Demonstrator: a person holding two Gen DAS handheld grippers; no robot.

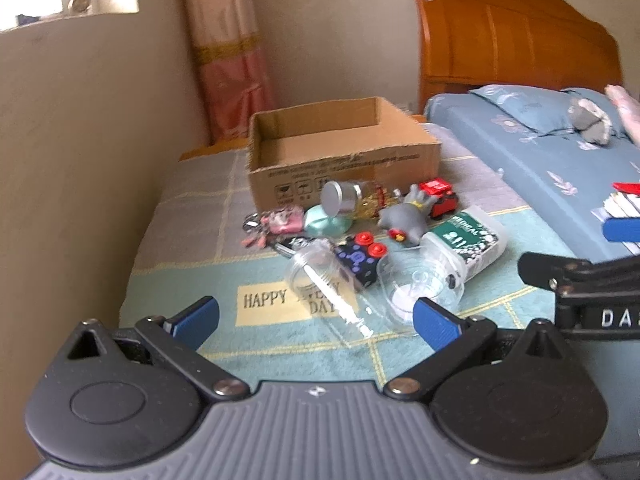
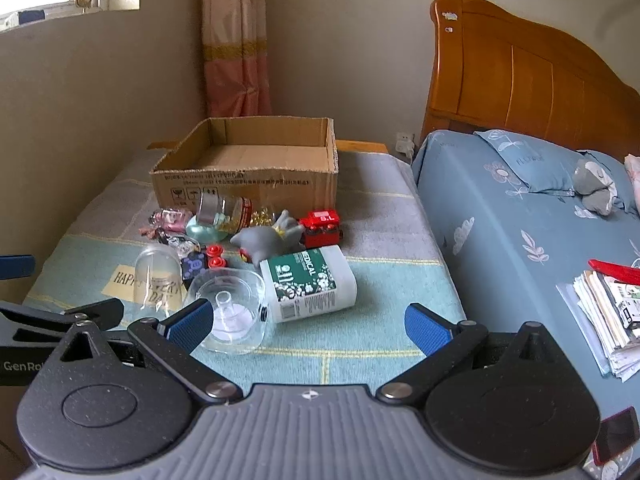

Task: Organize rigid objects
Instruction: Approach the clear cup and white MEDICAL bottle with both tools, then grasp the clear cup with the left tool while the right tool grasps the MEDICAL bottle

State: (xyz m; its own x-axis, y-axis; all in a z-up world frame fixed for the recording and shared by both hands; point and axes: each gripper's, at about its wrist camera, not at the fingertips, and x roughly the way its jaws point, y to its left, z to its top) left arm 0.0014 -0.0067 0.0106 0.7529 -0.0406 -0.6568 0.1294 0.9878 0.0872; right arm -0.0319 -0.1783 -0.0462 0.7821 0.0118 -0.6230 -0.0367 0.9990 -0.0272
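Note:
An open cardboard box (image 1: 344,168) (image 2: 248,176) stands at the back of a checked cloth. In front of it lies a pile: a jar with a silver lid (image 1: 344,200) (image 2: 216,208), a grey animal toy (image 1: 404,216) (image 2: 268,240), a red toy truck (image 1: 440,196) (image 2: 322,226), a white and green MEDICAL bottle (image 1: 468,244) (image 2: 310,284), a clear cup (image 1: 316,276) (image 2: 158,276), a clear square container (image 1: 420,288) (image 2: 232,308) and a dark block with red knobs (image 1: 360,256) (image 2: 202,264). My left gripper (image 1: 316,320) and right gripper (image 2: 308,324) hover open and empty before the pile.
A bed with a blue floral sheet (image 2: 520,240) and wooden headboard (image 2: 520,76) lies on the right, with a pillow, a grey plush (image 2: 596,188) and a stack of papers (image 2: 604,316). A wall borders the left; a curtain (image 2: 236,40) hangs behind the box.

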